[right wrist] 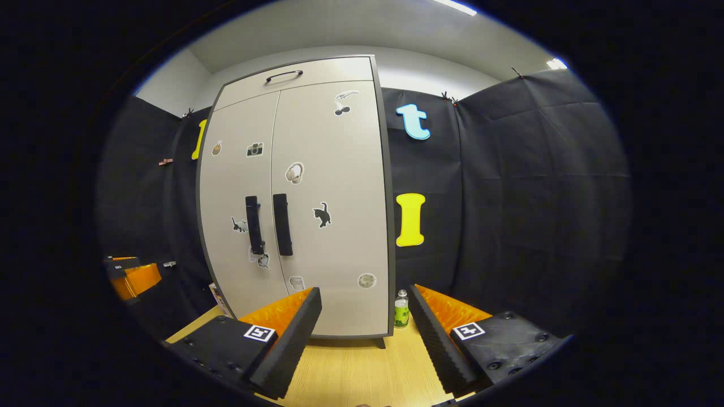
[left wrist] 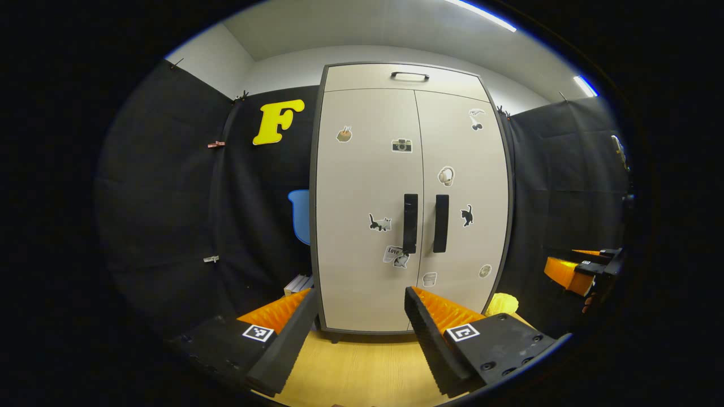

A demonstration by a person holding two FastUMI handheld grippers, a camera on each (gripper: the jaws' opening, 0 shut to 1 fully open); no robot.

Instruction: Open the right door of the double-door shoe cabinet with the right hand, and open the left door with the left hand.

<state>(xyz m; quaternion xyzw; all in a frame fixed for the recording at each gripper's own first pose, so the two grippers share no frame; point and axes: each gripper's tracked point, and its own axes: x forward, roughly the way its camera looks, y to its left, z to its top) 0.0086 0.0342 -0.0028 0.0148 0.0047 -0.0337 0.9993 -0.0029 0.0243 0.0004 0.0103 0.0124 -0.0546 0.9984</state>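
The beige shoe cabinet (left wrist: 367, 265) (right wrist: 339, 249) stands ahead on the wooden floor, both doors closed. Stickers dot the doors. Two black vertical handles sit side by side at the centre seam: the left door handle (left wrist: 410, 223) (right wrist: 253, 224) and the right door handle (left wrist: 440, 223) (right wrist: 282, 224). My left gripper (left wrist: 360, 305) is open, well short of the cabinet, roughly in front of the left door. My right gripper (right wrist: 365, 308) is open too, pointing past the cabinet's right edge. In the left gripper view the right gripper (left wrist: 582, 270) shows at the far right; in the right gripper view the left gripper (right wrist: 133, 277) shows at the far left.
A top drawer with a black handle (left wrist: 409, 75) crowns the cabinet. A green bottle (right wrist: 401, 309) stands on the floor by the cabinet's right side, and a yellow object (left wrist: 501, 304) lies there as well. Books or boxes (left wrist: 298, 284) sit at the cabinet's left. Black cloth walls surround the booth.
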